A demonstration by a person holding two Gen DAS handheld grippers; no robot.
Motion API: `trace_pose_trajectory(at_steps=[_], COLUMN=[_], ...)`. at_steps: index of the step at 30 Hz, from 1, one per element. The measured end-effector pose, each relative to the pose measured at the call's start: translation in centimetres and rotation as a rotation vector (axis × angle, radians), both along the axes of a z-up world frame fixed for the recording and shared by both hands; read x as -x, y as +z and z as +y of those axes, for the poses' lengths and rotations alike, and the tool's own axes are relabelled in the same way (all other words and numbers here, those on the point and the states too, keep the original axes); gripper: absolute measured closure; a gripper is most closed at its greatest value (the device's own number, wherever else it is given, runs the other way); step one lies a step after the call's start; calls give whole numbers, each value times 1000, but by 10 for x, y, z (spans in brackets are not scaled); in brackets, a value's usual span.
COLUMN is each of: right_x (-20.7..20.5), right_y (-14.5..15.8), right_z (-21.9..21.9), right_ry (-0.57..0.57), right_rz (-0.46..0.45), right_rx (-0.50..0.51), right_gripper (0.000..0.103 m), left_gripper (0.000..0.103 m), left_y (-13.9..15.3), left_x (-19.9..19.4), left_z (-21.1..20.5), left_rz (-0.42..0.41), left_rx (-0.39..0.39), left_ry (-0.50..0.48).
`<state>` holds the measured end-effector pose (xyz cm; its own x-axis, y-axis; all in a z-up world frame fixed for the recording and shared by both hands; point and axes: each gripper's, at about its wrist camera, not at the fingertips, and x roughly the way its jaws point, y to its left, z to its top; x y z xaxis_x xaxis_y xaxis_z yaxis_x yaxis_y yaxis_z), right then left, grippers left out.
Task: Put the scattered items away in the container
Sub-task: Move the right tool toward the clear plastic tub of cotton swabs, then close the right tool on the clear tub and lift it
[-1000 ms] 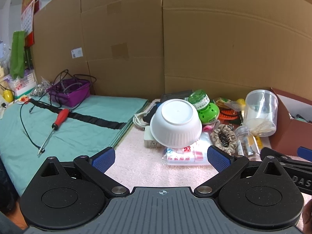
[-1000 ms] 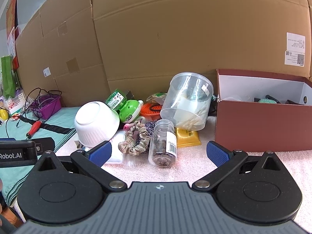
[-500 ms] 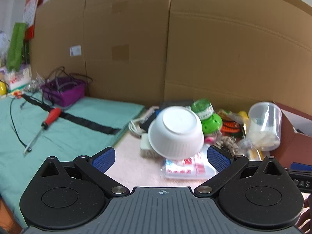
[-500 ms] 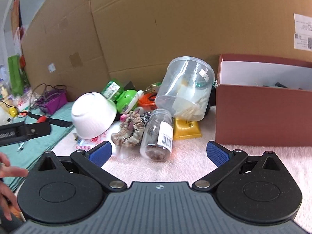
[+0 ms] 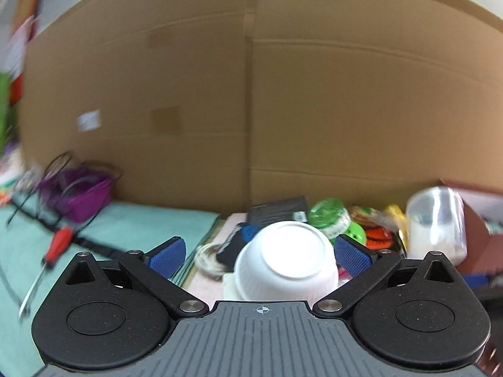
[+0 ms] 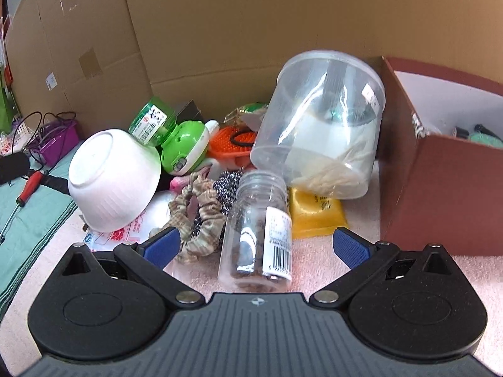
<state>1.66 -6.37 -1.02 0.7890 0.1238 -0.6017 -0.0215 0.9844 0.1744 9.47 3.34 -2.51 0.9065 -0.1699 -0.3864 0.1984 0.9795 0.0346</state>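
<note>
Bowl fills the middle of the left wrist view, upside down and tilted so its base faces the camera; it sits between the spread pads of the left gripper, which grips nothing. Motion blur smears this view. The bowl's lower rim is cut off by the gripper body, and it hides most of the clutter behind it. Right of the bowl, a clear tub is soft-edged, and the red box is cropped at the frame edge. Left of the bowl, a screwdriver lies on green cloth.

From the right wrist, the bowl leans at left. Right of it a small jar lies on its side, long axis running towards the camera, base nearest, between the wide-apart pads of the right gripper, untouched. A scrunchie lies between bowl and jar. The tub tilts against the box.
</note>
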Motion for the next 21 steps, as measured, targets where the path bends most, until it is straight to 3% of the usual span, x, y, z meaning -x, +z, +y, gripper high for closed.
trace_pose_trajectory(at_steps=[2, 4, 7, 9, 11, 13, 17, 19, 21], right_x=[1, 4, 9, 9, 2, -8, -15, -5, 6], right_y=[6, 11, 19, 24, 28, 30, 34, 42, 54], right_z=[-4, -10, -12, -9, -6, -8, -22, -30, -33], right_ry=[3, 34, 114, 174, 257, 301, 286, 288, 315], right_rz=[-26, -71, -151, -201, -212, -181, -143, -174, -229], right_rx=[-23, -68, -106, -92, -95, -142, -229, -242, -193], right_gripper=[0, 0, 0, 0, 0, 0, 0, 0, 0], left_gripper=[0, 0, 0, 0, 0, 0, 0, 0, 0], left_y=[-1, -5, -11, -15, -17, -21, -40, -45, -39], left_x=[-10, -10, -5, -7, -19, -33, -57, -63, -62], left_z=[-7, -13, -22, -19, -3, 20, 63, 74, 72], left_rz=[45, 15, -62, -42, 26, 102, 249, 284, 259], left_rx=[-35, -60, -162, -168, -42, 141, 489, 578, 588], left_ry=[-79, -131, -175, -219, -254, -241, -167, -187, -234])
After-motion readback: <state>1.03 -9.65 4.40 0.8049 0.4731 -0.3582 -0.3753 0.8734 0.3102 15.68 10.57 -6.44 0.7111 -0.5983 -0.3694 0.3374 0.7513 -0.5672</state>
